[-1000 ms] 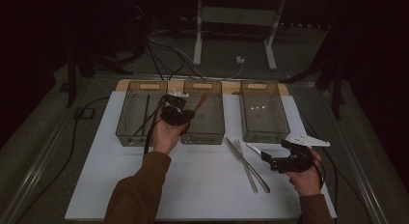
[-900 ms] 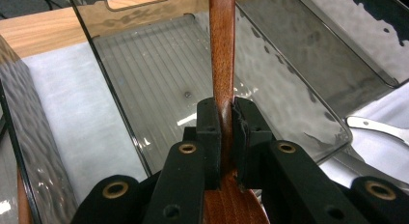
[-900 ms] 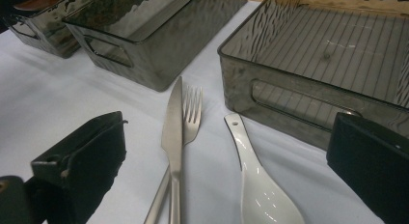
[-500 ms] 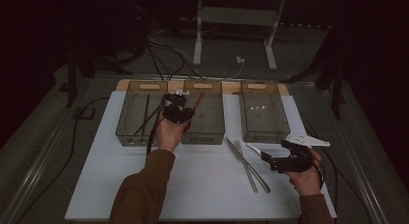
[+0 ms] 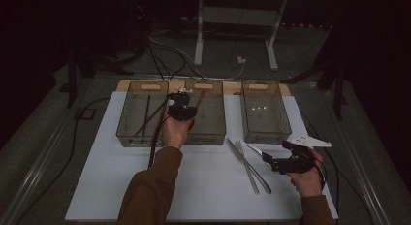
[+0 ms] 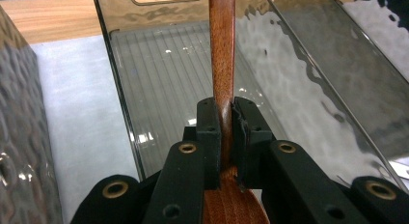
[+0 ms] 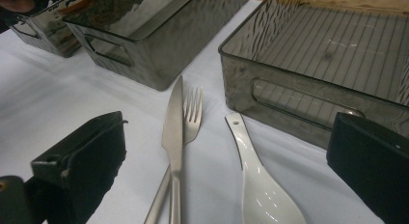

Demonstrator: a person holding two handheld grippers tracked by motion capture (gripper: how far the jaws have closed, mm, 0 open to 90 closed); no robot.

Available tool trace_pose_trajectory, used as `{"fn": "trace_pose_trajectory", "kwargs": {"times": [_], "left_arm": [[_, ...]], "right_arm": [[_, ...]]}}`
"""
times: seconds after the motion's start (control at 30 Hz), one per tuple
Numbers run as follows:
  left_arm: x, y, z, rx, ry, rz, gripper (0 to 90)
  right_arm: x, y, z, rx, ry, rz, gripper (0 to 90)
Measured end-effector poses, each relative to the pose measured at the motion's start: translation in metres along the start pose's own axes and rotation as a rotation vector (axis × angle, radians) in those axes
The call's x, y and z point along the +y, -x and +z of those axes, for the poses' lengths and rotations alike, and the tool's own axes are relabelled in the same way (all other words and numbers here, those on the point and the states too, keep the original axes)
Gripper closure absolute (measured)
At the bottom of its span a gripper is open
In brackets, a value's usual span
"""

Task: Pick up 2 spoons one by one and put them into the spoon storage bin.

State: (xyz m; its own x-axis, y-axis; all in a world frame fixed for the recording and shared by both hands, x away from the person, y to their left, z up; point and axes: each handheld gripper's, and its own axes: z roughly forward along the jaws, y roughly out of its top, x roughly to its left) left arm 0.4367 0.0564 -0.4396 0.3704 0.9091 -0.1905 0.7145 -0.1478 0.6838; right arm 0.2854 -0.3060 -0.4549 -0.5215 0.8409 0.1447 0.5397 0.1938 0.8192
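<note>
Fingers [image 6: 210, 125] of left gripper [image 6: 225, 132] clamp wooden stick [image 6: 222, 55], far end cut off; right gripper [image 7: 231, 161] gapes wide over what looks like a white spoon [image 7: 258, 185].

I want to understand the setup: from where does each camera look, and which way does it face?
High view: above the table, looking forward and down; both forearms, left gripper, right gripper.
Left gripper view: along its shut jaws gripping a brown wooden utensil handle over the middle smoky clear plastic bin.
Right gripper view: between open jaws at steel knife, fork, white ceramic spoon.
Shared: that bin.
</note>
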Motion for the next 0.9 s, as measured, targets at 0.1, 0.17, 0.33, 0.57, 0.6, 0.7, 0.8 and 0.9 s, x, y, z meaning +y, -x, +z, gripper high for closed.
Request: {"fn": "trace_pose_trajectory", "kwargs": {"times": [0.1,0.17,0.33,0.57,0.6,0.7,0.8,0.9], "left_arm": [[0.000,-0.001,0.005,0.008,-0.008,-0.017,83.5],[-0.001,-0.002,0.008,0.009,-0.014,-0.025,83.4],[-0.002,-0.003,0.009,0.005,-0.019,-0.022,73.0],[-0.002,-0.005,0.000,-0.013,0.027,-0.027,45.6],[-0.002,-0.006,-0.002,-0.016,0.035,-0.026,40.1],[-0.001,-0.008,-0.011,-0.040,0.067,-0.019,36.7],[0.000,-0.010,-0.019,-0.037,0.079,-0.007,23.3],[-0.001,-0.013,-0.027,-0.044,0.089,-0.001,15.9]], "right_arm": [[0.000,0.000,0.000,0.001,0.002,0.002,0.1],[0.000,0.000,-0.001,0.001,0.002,0.004,0.1],[0.000,0.001,-0.001,0.000,0.001,0.006,0.1],[-0.001,0.001,-0.002,-0.001,0.004,0.007,0.1],[-0.001,0.001,-0.002,-0.001,0.004,0.007,0.0],[0.000,0.001,-0.001,0.001,0.001,0.010,0.0],[-0.001,0.001,-0.001,0.002,-0.003,0.009,0.0],[-0.001,0.002,0.000,0.004,-0.011,0.011,0.0]]}}
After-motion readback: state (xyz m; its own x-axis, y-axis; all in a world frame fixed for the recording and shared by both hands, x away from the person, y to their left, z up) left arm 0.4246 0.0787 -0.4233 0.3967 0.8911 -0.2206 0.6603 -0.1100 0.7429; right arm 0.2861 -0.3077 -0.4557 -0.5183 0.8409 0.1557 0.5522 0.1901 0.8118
